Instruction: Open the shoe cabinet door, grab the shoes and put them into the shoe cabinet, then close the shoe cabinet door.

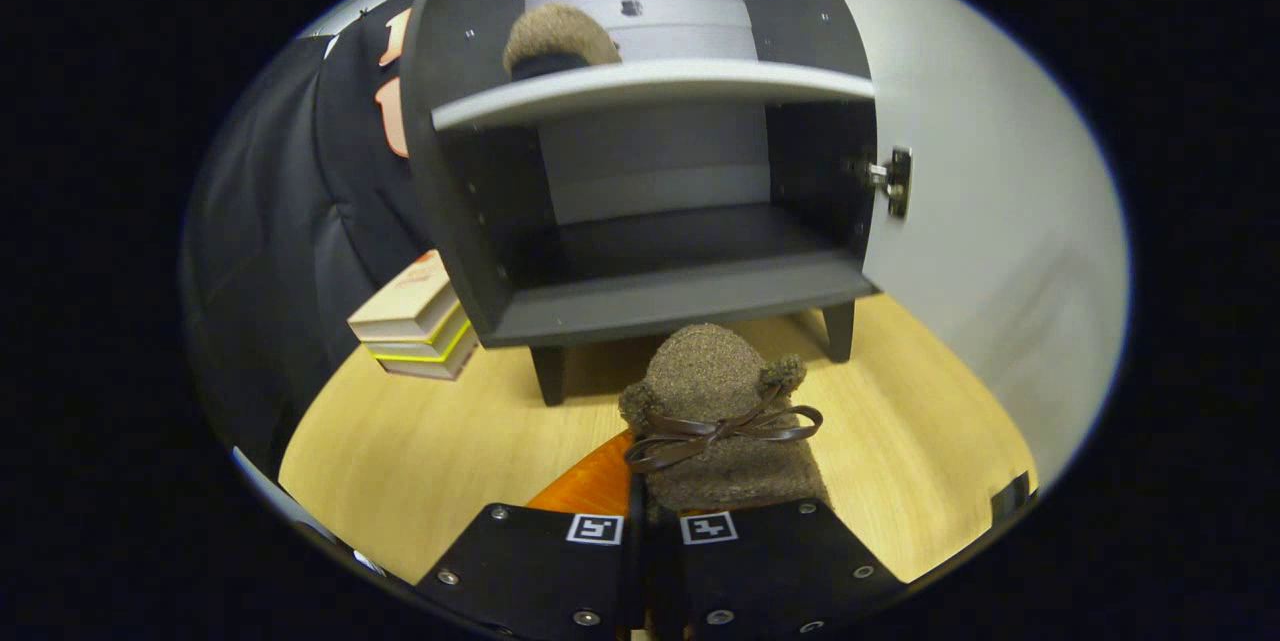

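Note:
The dark shoe cabinet [470, 221] stands on the wooden floor with its door [980, 221] swung open to the right. One fuzzy brown shoe [560, 36] sits on the pale upper shelf [650, 86]. The lower compartment [660, 261] holds nothing. A second fuzzy brown shoe [720, 401] with a dark brown bow juts out just ahead of my fingers, toe towards the cabinet's lower front edge. My gripper [640, 531] is shut on its rear edge, the fingers nearly together.
A stack of books [415, 321] lies on the floor left of the cabinet. An orange-brown surface [590, 486] shows under the held shoe. The door's metal hinge [893, 179] sticks out at the right wall. Light wooden floor [420, 441] spreads before the cabinet.

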Demonstrator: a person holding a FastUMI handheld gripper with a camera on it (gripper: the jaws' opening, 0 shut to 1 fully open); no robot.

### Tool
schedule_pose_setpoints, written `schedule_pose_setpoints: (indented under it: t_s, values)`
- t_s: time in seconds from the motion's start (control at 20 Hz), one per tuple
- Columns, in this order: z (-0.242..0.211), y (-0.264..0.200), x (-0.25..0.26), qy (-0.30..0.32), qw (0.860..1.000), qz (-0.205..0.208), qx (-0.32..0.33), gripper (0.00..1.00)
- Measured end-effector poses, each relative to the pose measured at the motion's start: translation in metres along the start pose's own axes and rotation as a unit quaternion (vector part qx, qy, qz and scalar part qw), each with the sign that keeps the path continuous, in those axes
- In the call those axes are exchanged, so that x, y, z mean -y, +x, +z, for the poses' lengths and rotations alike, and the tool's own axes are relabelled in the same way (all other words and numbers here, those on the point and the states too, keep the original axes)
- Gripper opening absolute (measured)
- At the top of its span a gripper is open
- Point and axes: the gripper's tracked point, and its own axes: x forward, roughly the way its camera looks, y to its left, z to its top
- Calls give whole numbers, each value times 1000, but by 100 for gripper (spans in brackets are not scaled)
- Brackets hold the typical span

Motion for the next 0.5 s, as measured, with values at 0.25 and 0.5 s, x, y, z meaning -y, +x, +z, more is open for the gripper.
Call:
schedule_pose_setpoints:
  t_s: [0.25, 0.5]
  values:
    - [71, -54, -10, -2, 1000, -13, 26, 7]
    - [133, -89, -16, -19, 997, -33, 61, 7]
